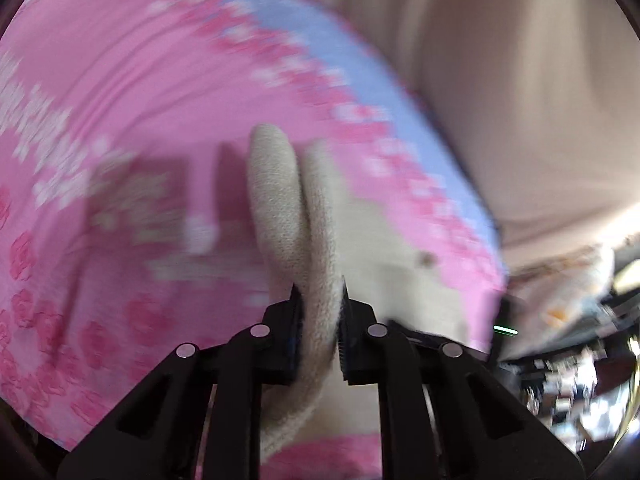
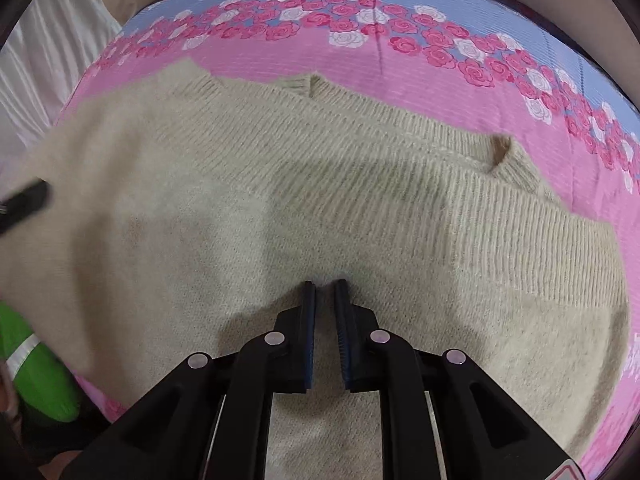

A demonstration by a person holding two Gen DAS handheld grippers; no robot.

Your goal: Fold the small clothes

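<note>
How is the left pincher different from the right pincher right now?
The left gripper has a fold of the cream sweater squeezed between its pads; the right gripper shows a bare slit with nothing clearly pinched. The left gripper's view is blurry, while the right gripper's view is sharp. The left gripper lifts its fold above the pink flowered bedsheet; the right gripper points down at flat knit. Both are black and nearly closed.
</note>
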